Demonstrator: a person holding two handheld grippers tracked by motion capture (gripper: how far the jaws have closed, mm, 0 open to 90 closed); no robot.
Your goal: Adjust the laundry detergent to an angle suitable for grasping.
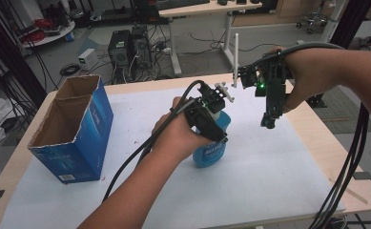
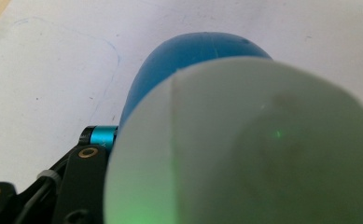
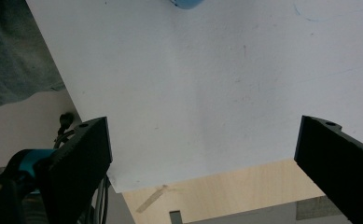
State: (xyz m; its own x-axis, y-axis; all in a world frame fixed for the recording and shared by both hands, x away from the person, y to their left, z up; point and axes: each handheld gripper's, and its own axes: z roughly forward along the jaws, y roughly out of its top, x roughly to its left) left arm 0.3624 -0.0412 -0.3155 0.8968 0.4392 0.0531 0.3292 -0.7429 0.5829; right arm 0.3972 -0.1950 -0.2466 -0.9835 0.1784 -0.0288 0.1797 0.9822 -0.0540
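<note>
A blue spray bottle [image 1: 211, 151] with a white trigger head [image 1: 222, 90] stands upright on the white mat [image 1: 269, 181] near the middle of the table. My left gripper [image 1: 215, 132] is shut on its upper part, just under the head. In the left gripper view the white head [image 2: 263, 149] looms blurred right in front of the camera, with the blue body [image 2: 193, 51] beyond it and one black jaw at the lower left. My right gripper [image 1: 269, 121] hangs above the mat to the bottle's right, pointing down. It stands open [image 3: 202, 140] with nothing between its jaws.
A tall blue cardboard box [image 1: 73, 129] with its top open stands at the left of the mat. The wooden table's right edge [image 1: 345, 157] lies just past the right gripper. Black cables trail from both hands.
</note>
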